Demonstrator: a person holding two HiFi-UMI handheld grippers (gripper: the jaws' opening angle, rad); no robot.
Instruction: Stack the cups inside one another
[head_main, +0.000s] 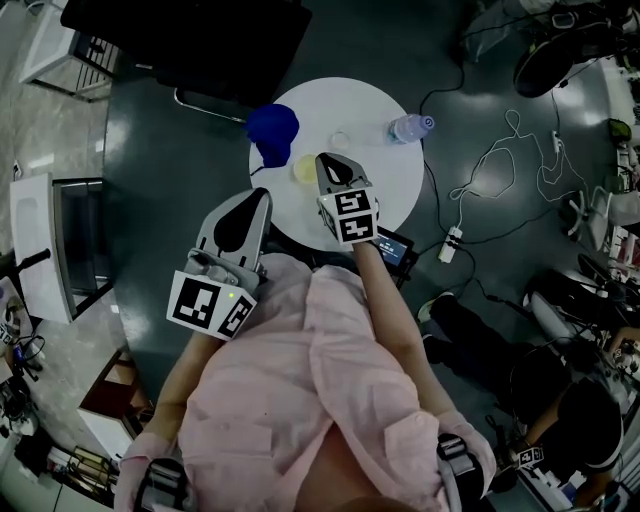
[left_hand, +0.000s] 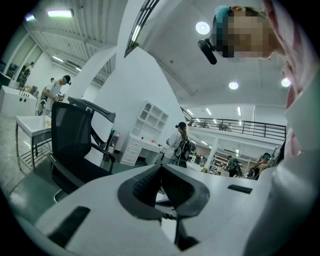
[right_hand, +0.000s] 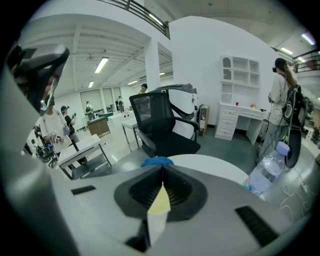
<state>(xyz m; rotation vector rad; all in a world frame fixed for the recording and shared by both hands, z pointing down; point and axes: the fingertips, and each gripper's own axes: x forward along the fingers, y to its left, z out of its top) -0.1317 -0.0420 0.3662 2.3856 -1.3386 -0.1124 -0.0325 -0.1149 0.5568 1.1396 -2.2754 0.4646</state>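
Just beyond and left of our right claw (head_main: 328, 165), on the round white desk (head_main: 390, 190), sits the blue cup (head_main: 272, 130). That claw is clamped on the rim of the yellow cup (head_main: 303, 170). Our left claw (head_main: 260, 195), jaws together and empty, hangs farther off.

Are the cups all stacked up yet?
Not yet. No stack shows on the table, so nothing looks done. In hand: the right tool is pinching the yellow cup by its wall. The left tool is shut and empty. Left to do: put that cup inside another one.
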